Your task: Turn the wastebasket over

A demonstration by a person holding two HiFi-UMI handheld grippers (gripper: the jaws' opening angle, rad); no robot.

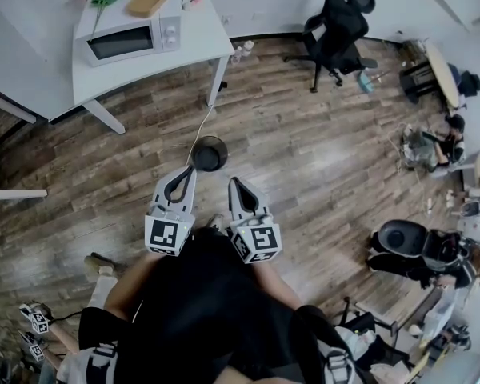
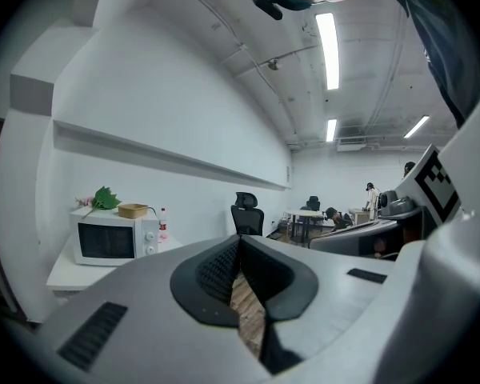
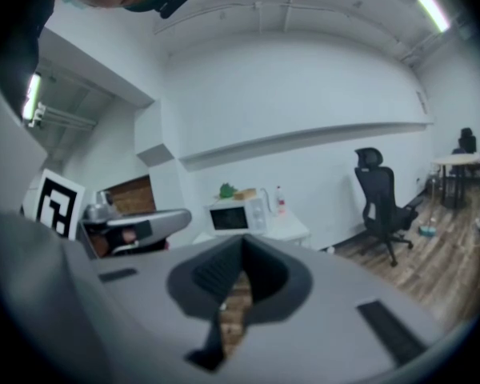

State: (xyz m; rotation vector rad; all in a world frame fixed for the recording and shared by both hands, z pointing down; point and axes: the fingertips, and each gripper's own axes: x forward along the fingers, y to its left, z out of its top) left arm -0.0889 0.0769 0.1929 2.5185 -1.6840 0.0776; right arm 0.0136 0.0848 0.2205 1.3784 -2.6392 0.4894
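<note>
The left gripper and right gripper, fingers pressed together and empty, hover near the wastebasket on the floor.

The round dark wastebasket is seen only from above, just beyond the tips of the left gripper. Whether its mouth faces up or down cannot be told, nor whether those tips touch its rim. In both gripper views it is hidden behind the closed grey jaws, and only a sliver of wooden plank floor is shown through the gap below the pads. Everything around the fingers of the right gripper is blurred in that gripper's view. The hands behind the fingers are hidden under the marker cubes and dark clothing. The white desk, far left of the fingers, is cut off by the picture's edge. The small things on the white microwave cannot be identified.
</note>
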